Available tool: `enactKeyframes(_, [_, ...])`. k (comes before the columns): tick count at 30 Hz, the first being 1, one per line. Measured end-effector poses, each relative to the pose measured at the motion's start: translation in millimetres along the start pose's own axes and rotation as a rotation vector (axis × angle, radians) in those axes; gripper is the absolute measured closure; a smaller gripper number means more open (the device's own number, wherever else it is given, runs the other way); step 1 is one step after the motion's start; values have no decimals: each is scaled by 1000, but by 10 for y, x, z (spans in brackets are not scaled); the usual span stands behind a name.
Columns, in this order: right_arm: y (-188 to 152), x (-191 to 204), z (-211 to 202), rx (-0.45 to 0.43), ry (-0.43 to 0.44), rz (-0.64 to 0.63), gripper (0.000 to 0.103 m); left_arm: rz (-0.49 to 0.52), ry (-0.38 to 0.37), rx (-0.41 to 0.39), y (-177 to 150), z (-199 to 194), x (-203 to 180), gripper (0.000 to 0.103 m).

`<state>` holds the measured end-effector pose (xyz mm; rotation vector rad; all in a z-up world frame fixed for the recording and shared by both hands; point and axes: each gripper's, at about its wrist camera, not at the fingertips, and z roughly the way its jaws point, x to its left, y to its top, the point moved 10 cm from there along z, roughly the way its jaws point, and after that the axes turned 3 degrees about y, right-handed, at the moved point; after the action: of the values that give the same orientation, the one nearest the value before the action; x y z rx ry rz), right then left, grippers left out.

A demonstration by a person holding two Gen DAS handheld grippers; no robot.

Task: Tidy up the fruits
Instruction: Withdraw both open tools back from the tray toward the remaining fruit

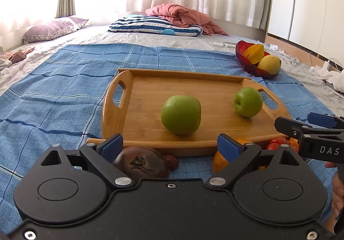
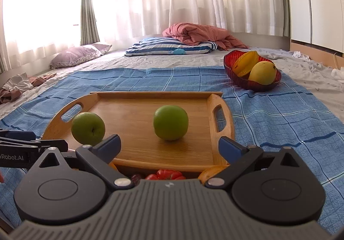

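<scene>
Left wrist view: your left hand-held gripper (image 1: pixel 169 146) gapes wide, empty, low in frame; your right hand-held gripper (image 2: pixel 169 146) likewise, before the tray (image 2: pixel 133 95) holding two green apples (image 2: pixel 171 122).

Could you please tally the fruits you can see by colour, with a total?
Green: 2, both on the tray: one, another
Yellow: 1
Orange: 3
Red: 1
Dark brown: 1
Total: 8
</scene>
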<state>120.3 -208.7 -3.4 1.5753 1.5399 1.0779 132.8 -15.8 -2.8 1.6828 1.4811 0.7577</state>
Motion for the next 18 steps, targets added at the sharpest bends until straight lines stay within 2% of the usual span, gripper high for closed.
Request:
enactKeyframes(7, [-143, -61, -134, -42, -49, 3, 0, -10, 3, -31, -125, -148, 46, 6])
enactKeyframes(12, [-267, -54, -222, -63, -112, -58, 0, -34, 29, -40, -202, -189, 146, 6])
enactKeyframes(18, [-374, 10, -315, -87, -129, -87, 3, -50, 54, -47, -296, -202, 244, 6])
